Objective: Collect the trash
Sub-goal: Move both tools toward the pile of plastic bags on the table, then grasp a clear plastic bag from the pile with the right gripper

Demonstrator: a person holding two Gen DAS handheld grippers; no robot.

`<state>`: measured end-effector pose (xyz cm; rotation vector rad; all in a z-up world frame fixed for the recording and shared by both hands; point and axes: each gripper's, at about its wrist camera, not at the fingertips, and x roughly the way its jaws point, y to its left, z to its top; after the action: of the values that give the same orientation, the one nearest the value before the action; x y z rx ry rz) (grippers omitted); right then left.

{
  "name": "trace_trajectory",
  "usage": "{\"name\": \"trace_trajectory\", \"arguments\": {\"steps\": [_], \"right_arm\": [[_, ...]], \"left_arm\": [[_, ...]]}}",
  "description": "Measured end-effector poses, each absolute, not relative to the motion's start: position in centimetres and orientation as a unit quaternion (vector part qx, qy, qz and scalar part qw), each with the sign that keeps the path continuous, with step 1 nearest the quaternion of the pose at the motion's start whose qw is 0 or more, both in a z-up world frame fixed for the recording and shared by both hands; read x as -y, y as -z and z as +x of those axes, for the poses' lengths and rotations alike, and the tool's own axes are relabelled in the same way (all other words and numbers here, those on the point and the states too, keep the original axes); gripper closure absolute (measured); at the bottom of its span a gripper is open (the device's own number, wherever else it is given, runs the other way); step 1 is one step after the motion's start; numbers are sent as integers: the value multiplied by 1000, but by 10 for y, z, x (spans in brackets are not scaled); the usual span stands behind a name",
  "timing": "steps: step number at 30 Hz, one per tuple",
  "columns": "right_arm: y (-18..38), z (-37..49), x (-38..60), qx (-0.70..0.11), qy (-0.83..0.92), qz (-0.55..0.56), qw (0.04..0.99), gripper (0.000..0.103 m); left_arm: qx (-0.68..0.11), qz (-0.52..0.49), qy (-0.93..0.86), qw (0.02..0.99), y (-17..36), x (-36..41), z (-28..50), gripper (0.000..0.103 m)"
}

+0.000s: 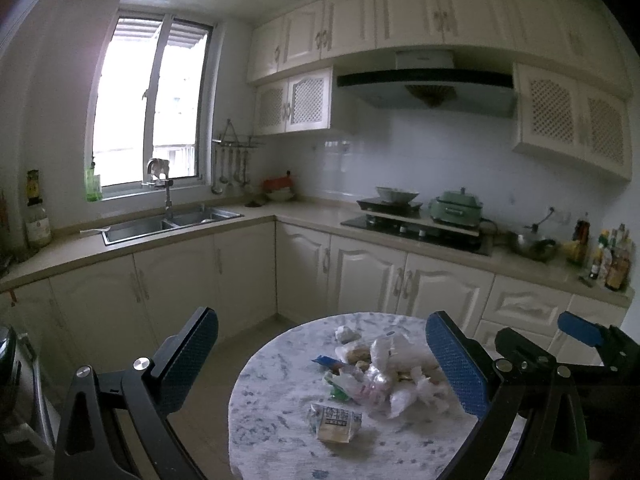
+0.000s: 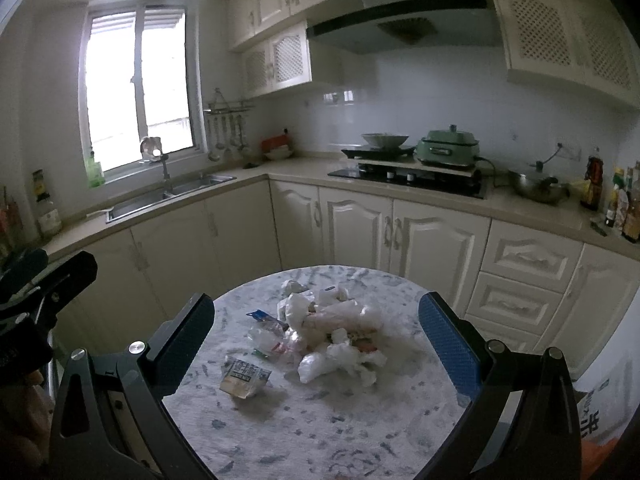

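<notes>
Marbled round table (image 2: 320, 432), cream kitchen.

I hold both grippers above the near edge of the round bench (image 2: 360, 432). The trash pile (image 2: 340, 332) lies on the bench, slightly behind its centre. The flattened carton (image 2: 243, 378) lies on the bench, in front of and left of the pile. My left gripper (image 1: 320, 364) frames the pile and carton; my right gripper (image 2: 316, 344) sits just right of it. Behind the bench, the kitchen counter (image 2: 304, 166) runs in an L: sink (image 2: 168, 196) at left, stove (image 2: 408, 180) at right, bottles (image 2: 620, 200) at far right.
</notes>
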<state>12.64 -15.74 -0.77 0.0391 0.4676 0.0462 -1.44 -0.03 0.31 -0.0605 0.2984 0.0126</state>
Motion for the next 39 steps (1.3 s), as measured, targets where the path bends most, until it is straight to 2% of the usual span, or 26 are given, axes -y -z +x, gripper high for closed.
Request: {"name": "trace_trajectory", "arguments": {"steps": [18, 39], "right_arm": [[35, 155, 157, -270, -26, 15, 962, 0], [163, 232, 188, -423, 10, 24, 906, 0]], "left_arm": [[-201, -30, -6, 979, 19, -9, 23, 1], [-415, -8, 16, 909, 134, 5, 166, 1]]}}
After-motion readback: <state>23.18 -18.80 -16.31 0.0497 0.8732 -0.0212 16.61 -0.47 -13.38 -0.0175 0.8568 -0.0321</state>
